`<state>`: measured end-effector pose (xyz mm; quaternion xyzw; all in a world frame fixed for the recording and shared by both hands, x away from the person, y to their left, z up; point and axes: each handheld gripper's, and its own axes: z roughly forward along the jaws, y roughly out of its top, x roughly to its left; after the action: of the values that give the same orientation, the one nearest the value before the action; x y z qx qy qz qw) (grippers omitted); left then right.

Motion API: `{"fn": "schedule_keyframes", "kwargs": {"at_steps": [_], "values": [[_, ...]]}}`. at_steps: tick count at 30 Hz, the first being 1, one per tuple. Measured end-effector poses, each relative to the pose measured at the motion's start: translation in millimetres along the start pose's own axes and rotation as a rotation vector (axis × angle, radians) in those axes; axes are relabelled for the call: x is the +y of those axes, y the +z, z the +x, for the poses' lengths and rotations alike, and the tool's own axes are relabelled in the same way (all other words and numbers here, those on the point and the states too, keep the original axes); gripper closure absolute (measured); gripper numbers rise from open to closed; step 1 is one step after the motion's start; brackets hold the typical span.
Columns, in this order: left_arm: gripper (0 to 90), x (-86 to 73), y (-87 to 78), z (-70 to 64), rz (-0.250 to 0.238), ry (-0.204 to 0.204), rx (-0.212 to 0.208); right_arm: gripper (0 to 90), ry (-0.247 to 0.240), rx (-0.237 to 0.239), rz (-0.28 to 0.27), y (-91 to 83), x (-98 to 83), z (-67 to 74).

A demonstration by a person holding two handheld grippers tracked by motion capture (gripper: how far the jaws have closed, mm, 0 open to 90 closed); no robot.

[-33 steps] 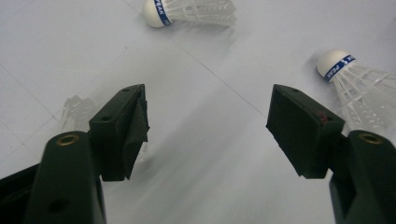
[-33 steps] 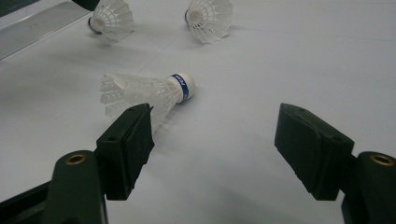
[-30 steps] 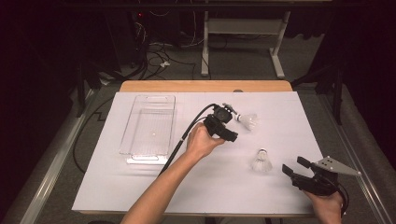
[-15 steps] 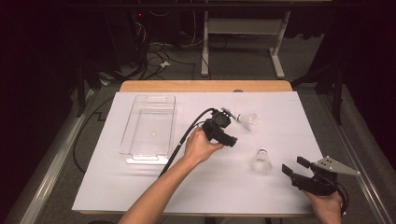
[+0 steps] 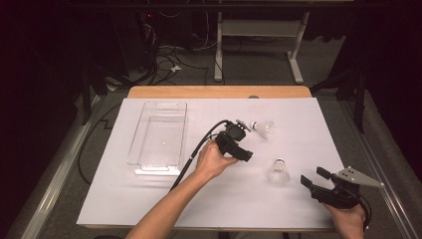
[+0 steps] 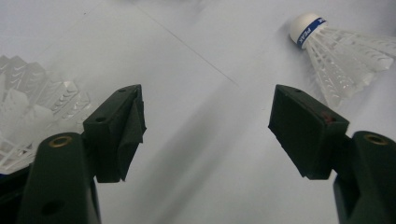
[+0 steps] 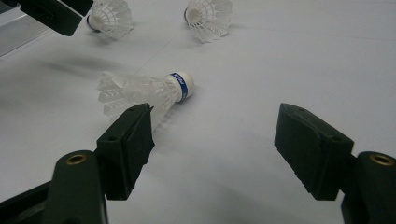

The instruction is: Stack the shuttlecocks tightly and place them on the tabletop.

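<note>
White feathers crush easily: the left gripper [image 5: 247, 155], jaws wide apart, hovers between two shuttlecocks [image 6: 334, 51] lying on the paper-covered table [image 5: 149, 199]. Clamping the skirt could bend it. The right gripper [image 5: 313, 178] waits with jaws apart.

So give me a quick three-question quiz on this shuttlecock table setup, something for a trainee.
1. True or false: the clear tray has a shuttlecock in it.
2. Pick one. The left gripper has its fingers: A) open with nothing between them, B) shut on a shuttlecock, C) shut on the tray's rim.
3. Fill in the blank: the shuttlecock lying on its side just ahead of the right gripper has a ___ band around its white cork.

Key: 1 false; 2 A; 3 blue.
</note>
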<state>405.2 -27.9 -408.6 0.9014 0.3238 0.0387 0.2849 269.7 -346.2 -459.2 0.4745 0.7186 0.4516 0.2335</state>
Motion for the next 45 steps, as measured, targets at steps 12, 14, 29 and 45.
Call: {"fn": "schedule_keyframes", "kwargs": {"at_steps": [12, 14, 29, 45], "values": [[27.1, -8.5, -2.4, -4.0, -0.01, 0.002, 0.001, 28.4, -0.001, -0.001, 0.002, 0.1, -0.1, 0.0], [27.1, -9.5, -2.7, -4.6, -0.01, 0.001, -0.001, 28.5, -0.002, -0.001, 0.001, 0.0, -0.1, 0.0], [24.8, -19.0, -5.4, -5.7, -0.008, 0.0, -0.009, 28.4, 0.0, -0.003, -0.001, -0.3, 0.0, 0.5], [27.3, -30.1, -8.6, -9.1, -0.008, -0.002, 0.005, 28.5, 0.0, -0.004, -0.002, -0.5, 0.0, 0.4]]}}
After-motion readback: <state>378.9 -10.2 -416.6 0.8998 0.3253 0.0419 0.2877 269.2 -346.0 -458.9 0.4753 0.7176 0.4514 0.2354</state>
